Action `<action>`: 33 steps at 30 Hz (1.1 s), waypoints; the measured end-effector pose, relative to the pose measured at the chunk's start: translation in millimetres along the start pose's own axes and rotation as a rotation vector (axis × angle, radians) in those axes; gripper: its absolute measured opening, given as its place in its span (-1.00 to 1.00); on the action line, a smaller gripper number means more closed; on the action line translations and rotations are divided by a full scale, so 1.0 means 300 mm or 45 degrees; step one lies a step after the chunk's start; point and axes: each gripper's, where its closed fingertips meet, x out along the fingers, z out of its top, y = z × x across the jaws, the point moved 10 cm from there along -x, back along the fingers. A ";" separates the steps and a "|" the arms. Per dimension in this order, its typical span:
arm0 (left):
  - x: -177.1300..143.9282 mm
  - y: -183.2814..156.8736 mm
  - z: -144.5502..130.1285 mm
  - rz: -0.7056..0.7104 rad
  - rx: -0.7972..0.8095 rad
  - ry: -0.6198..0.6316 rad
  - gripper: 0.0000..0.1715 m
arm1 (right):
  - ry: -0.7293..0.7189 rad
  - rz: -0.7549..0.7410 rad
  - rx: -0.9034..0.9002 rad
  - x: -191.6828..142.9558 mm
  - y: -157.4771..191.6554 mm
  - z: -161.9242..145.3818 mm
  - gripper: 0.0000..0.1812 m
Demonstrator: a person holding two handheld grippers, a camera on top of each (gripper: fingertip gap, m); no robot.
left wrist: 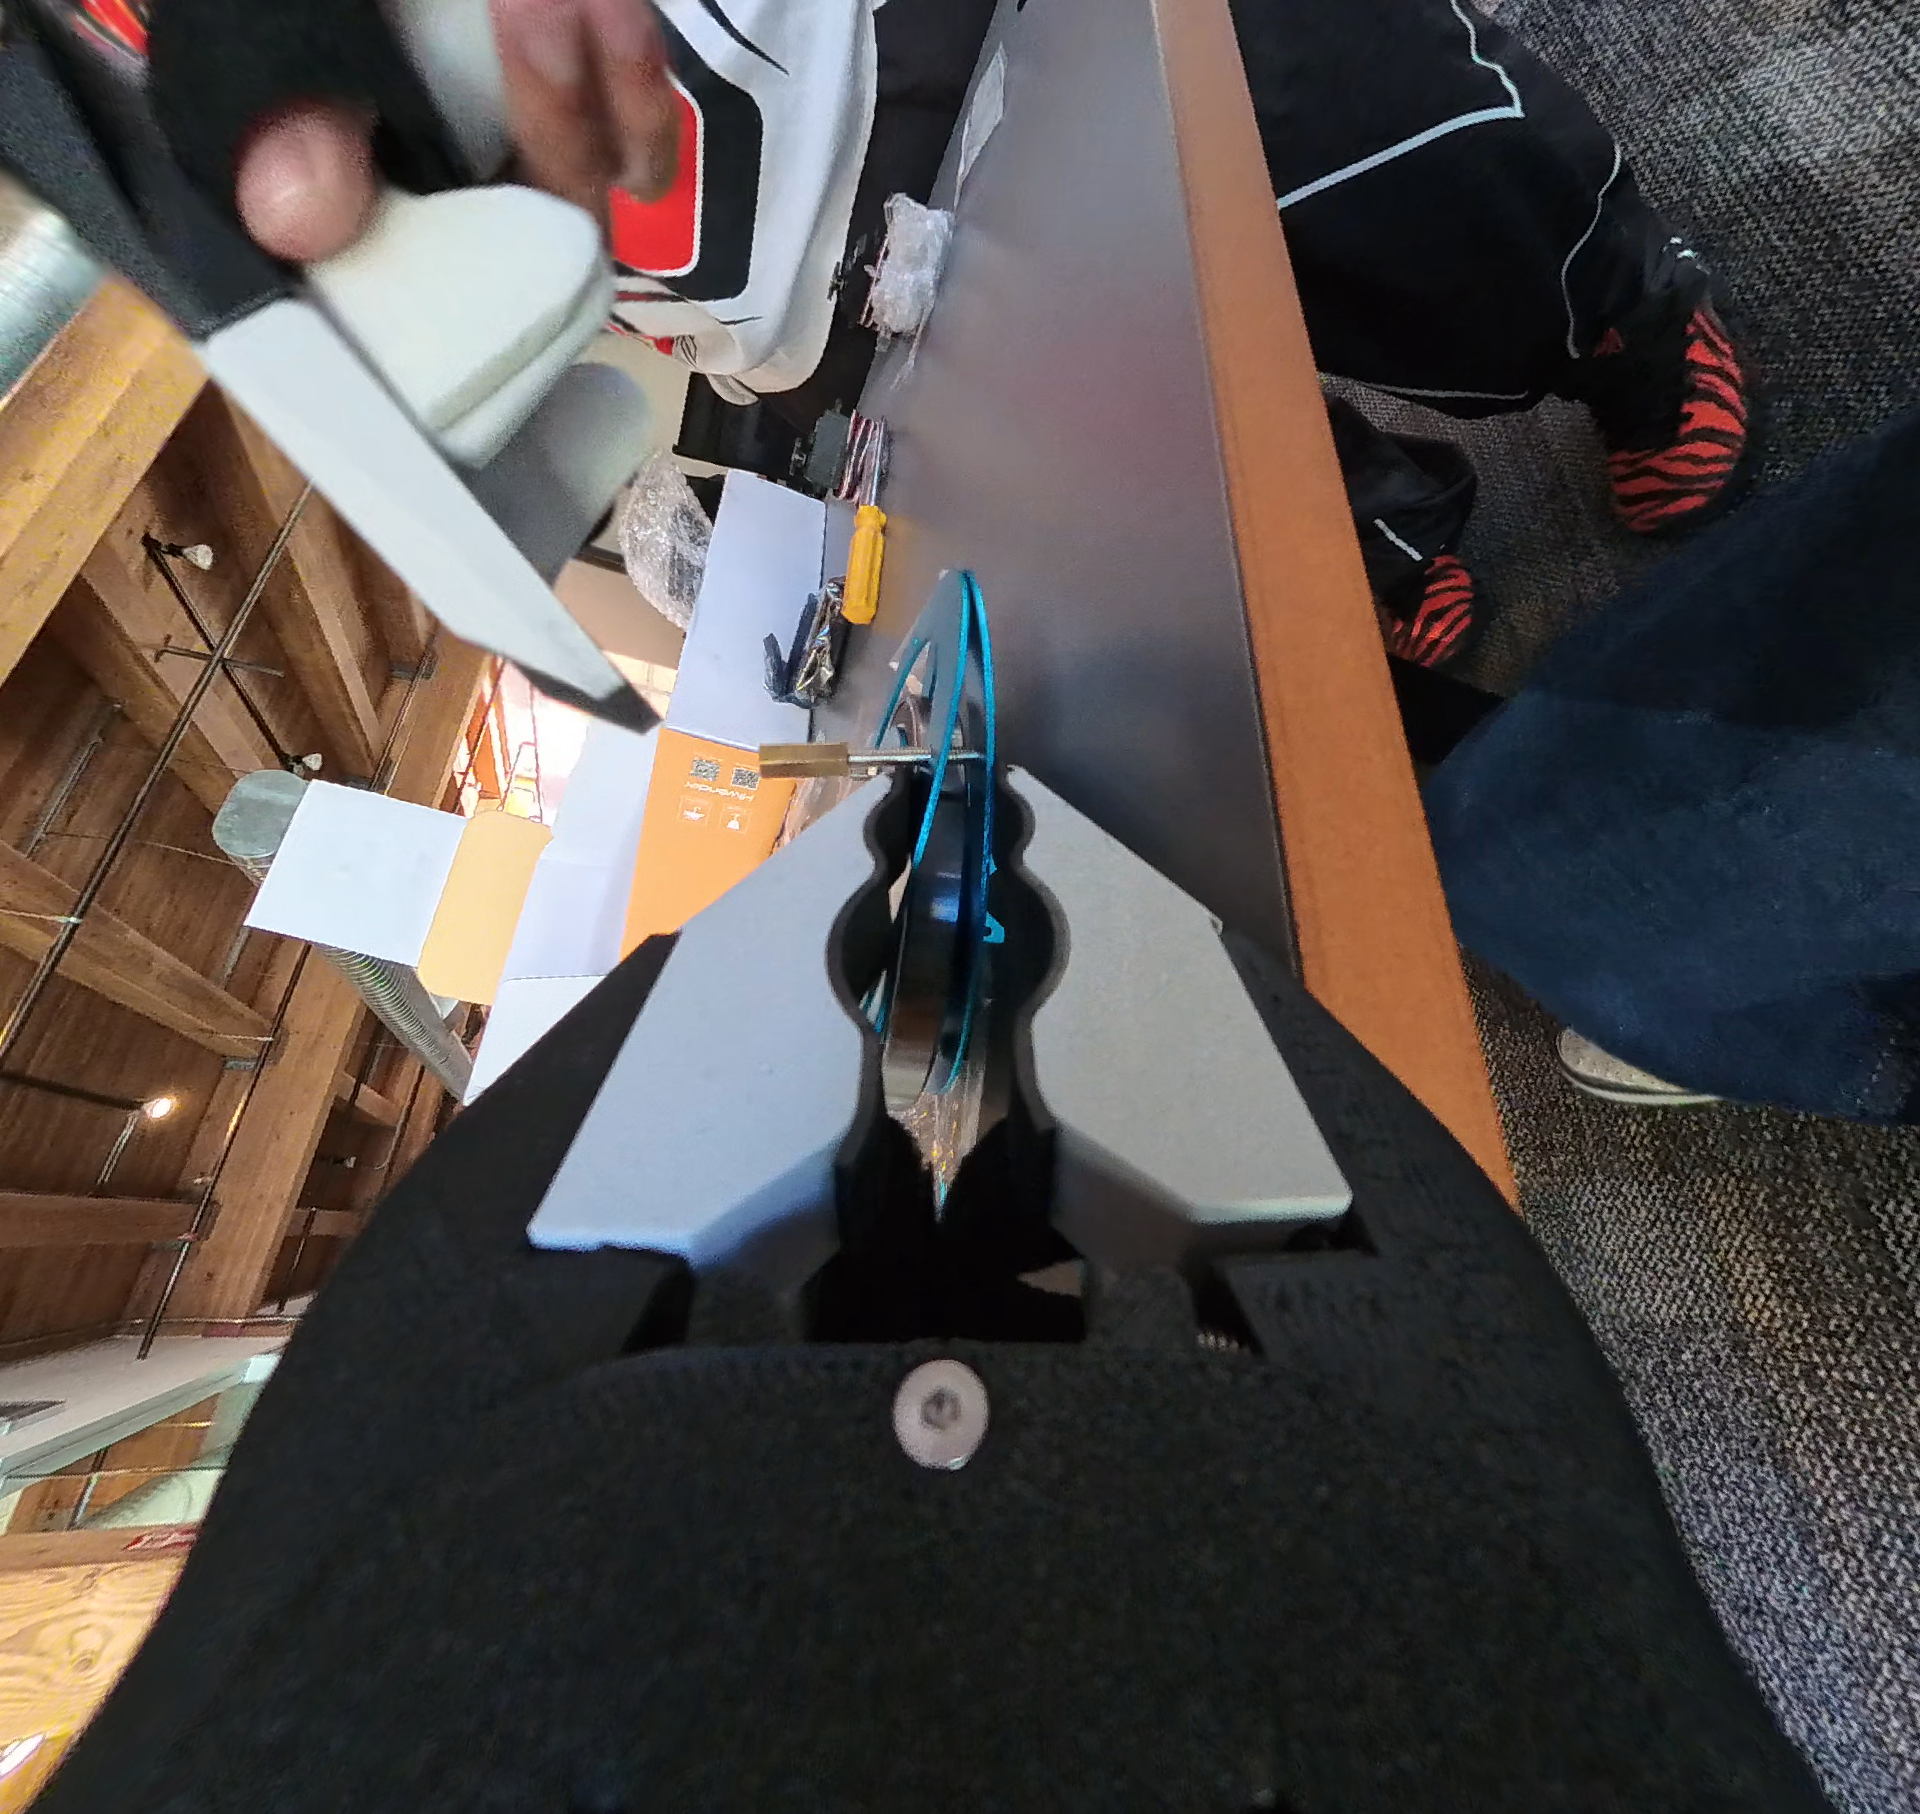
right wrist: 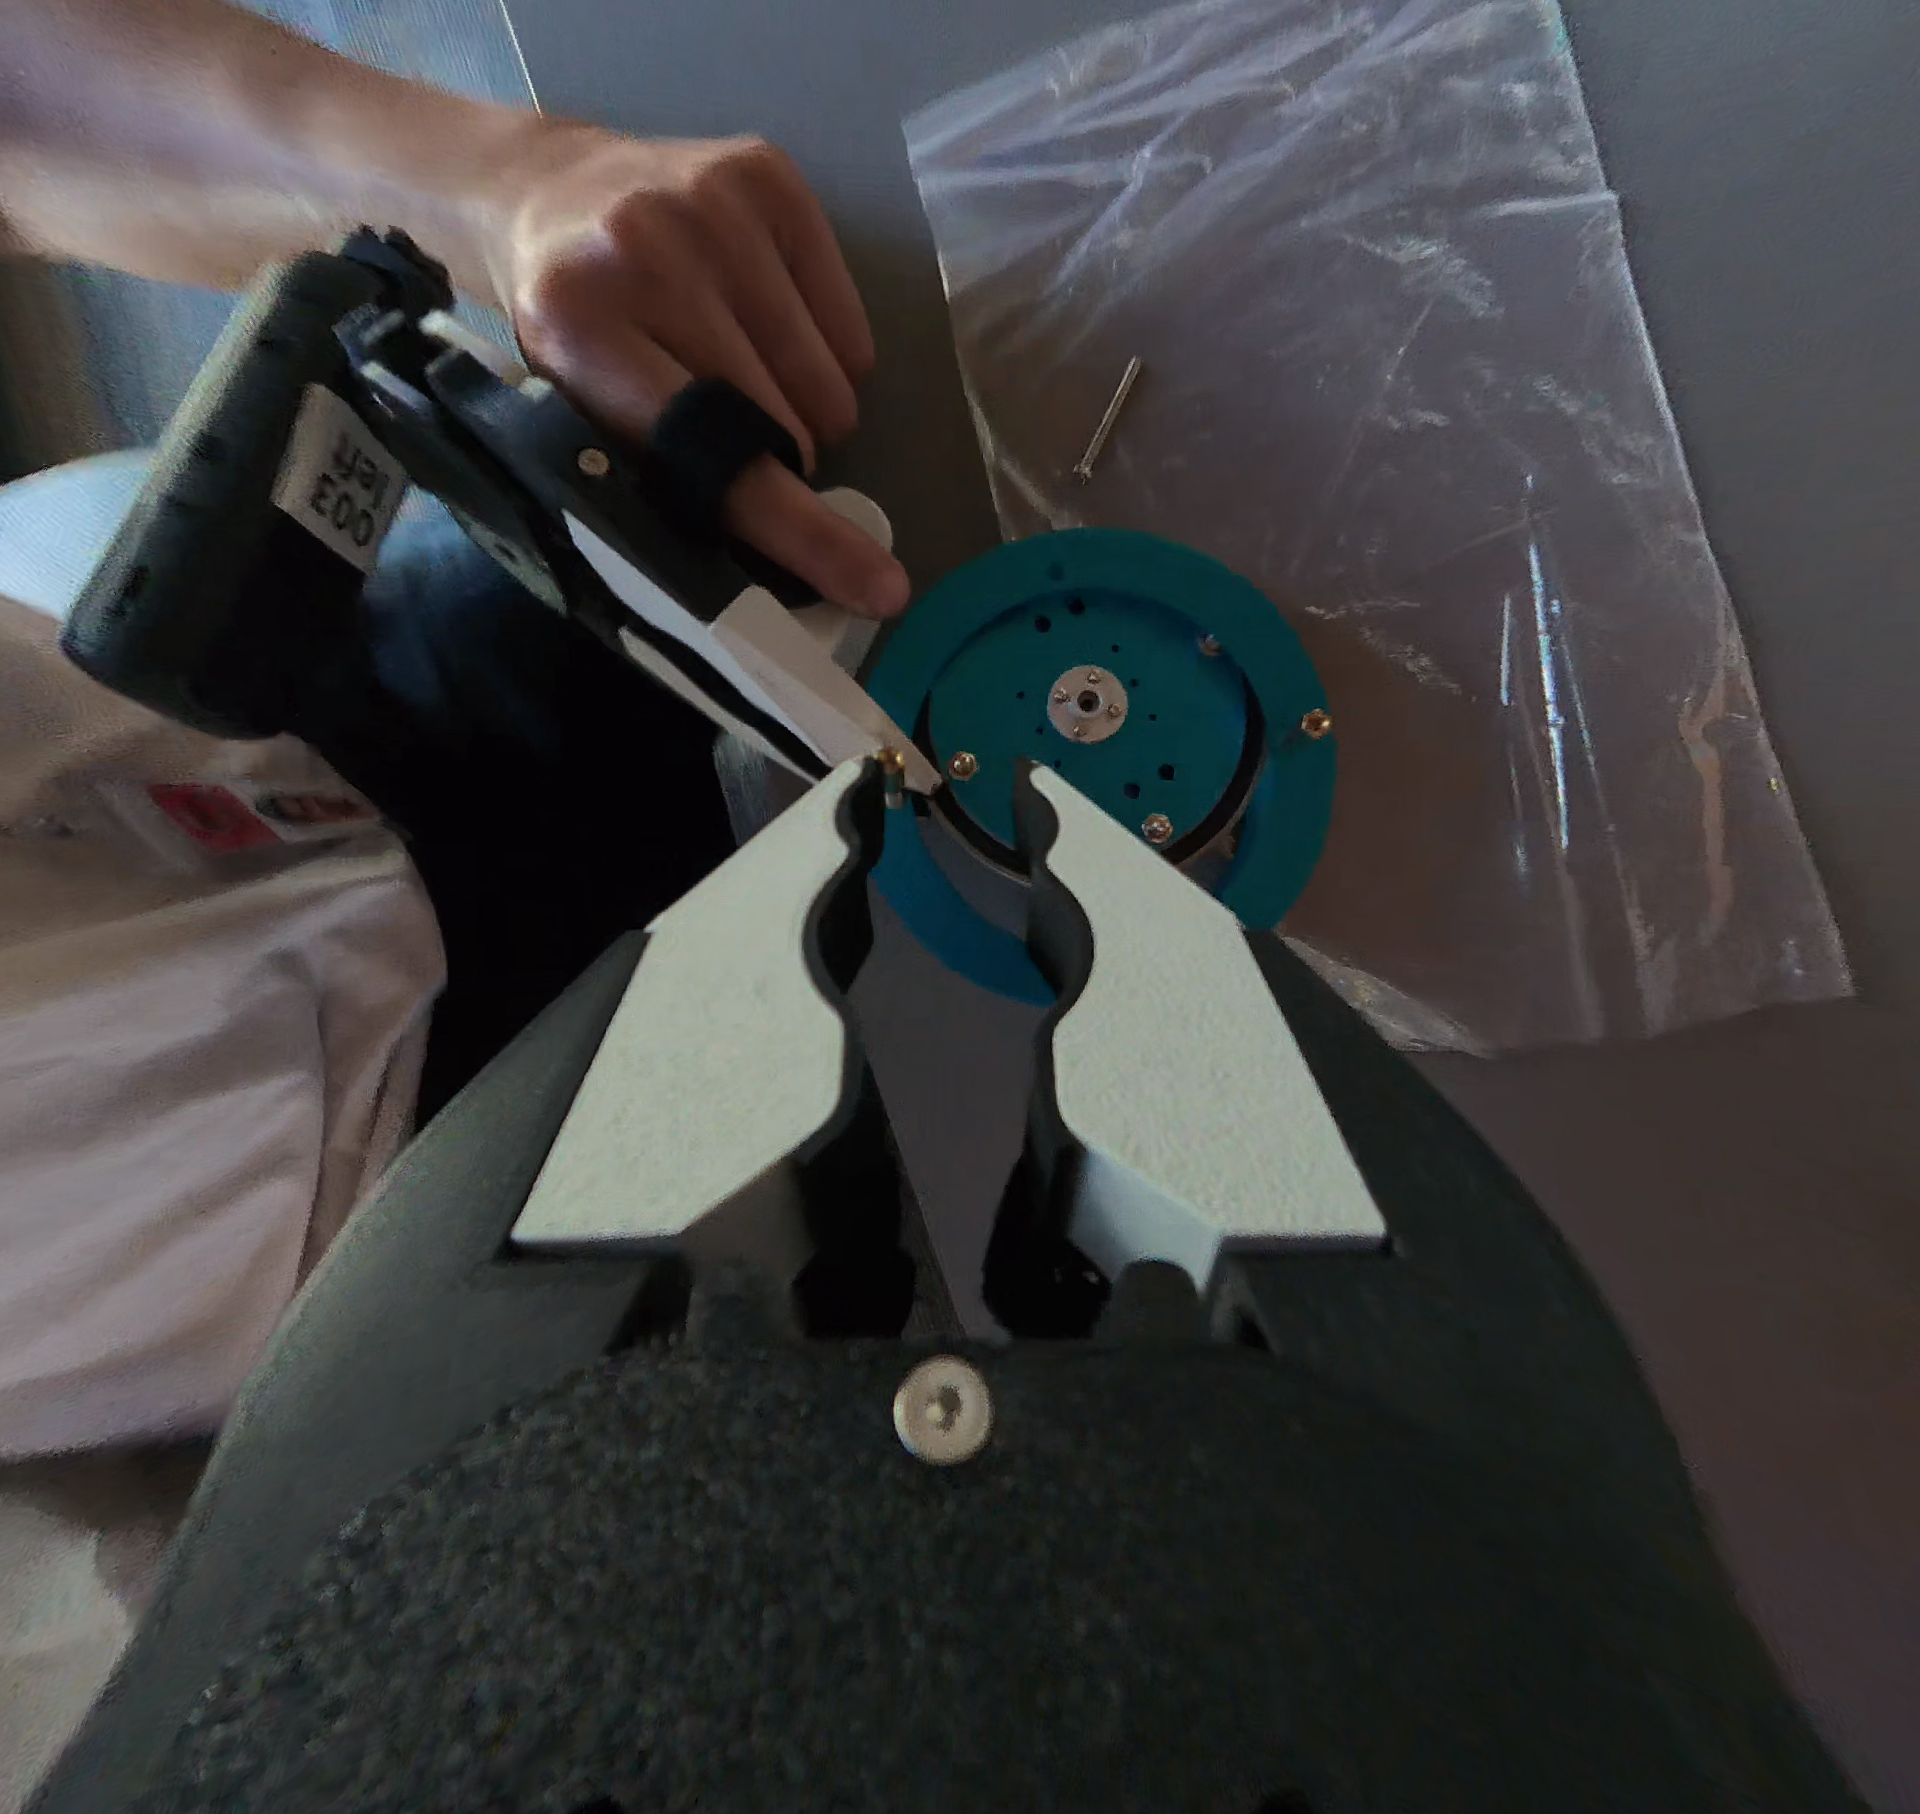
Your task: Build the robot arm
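A teal disc assembly (right wrist: 1091, 621) with a silver hub and brass nuts lies on the grey table (right wrist: 727, 19). In the left wrist view I see it edge-on (left wrist: 951, 933). My left gripper (left wrist: 951, 788) is shut on its rim; it shows in the right wrist view (right wrist: 914, 777) coming in from the left, held by a hand. A brass standoff on a screw (left wrist: 821, 758) sticks out of the disc. My right gripper (right wrist: 945, 772) is open just above the disc's near edge, its left fingertip beside the standoff (right wrist: 888, 762). In the left wrist view its tip (left wrist: 623, 710) is close to the standoff.
A clear plastic bag (right wrist: 1403, 414) with a long thin pin (right wrist: 1107, 419) lies right of the disc. A yellow screwdriver (left wrist: 864, 559), small packets and an orange and white box (left wrist: 707, 808) sit farther along the table. The wooden table edge (left wrist: 1299, 517) borders carpet, where a person's legs and striped shoes (left wrist: 1673, 434) stand. About 6 cm separates my left fingertips from my right.
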 end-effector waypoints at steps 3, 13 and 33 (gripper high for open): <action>0.000 0.000 0.000 0.008 0.006 0.008 -0.83 | -0.364 0.117 0.173 0.004 0.000 -0.098 -0.65; -0.003 -0.003 0.003 0.014 0.036 -0.004 -0.84 | -0.726 -0.144 0.036 0.102 0.115 -0.195 -0.71; -0.025 0.023 -0.001 -0.023 -0.099 -0.060 -0.84 | -0.673 0.104 -0.289 0.036 0.053 -0.181 -0.62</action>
